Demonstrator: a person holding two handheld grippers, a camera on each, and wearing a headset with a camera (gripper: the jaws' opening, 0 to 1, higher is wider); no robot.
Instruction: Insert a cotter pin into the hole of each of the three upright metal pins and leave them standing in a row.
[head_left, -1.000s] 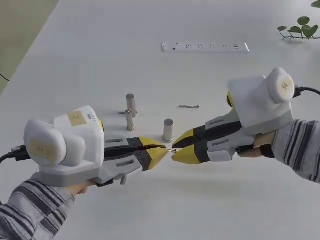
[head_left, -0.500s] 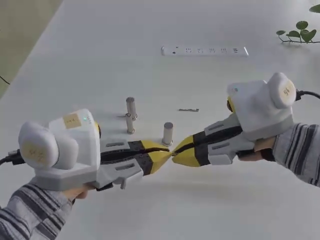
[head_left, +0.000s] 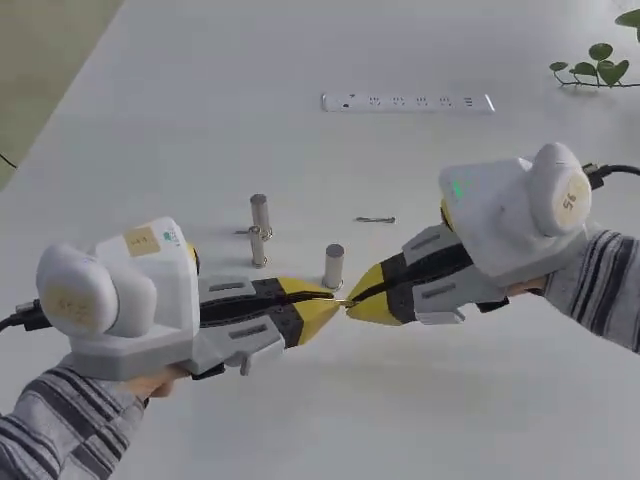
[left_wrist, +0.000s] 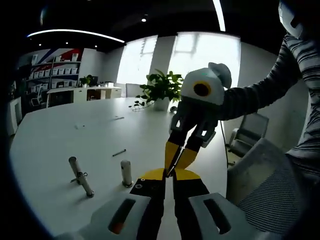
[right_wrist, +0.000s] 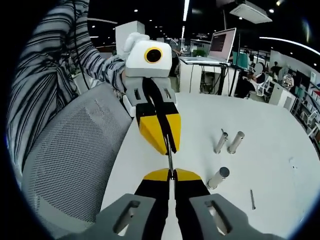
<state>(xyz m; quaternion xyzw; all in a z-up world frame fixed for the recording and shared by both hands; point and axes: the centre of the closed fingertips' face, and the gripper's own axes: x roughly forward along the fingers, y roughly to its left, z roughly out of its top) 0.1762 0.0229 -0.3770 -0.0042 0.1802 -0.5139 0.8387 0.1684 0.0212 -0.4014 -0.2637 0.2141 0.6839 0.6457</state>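
Left gripper (head_left: 322, 305) and right gripper (head_left: 360, 298) meet tip to tip, both clamped on one cotter pin (right_wrist: 170, 161). Three metal pins (head_left: 333, 266) stand upright just behind.

Three metal pins (head_left: 258, 245) stand on the table (head_left: 180, 130) — two close at left, one behind the other, the third pin (head_left: 334, 266) nearer, to their right. A loose cotter pin (head_left: 375, 220) lies further right. Before the third pin, left gripper (head_left: 331, 304) and right gripper (head_left: 353, 297) meet on a held cotter pin (right_wrist: 169, 154).
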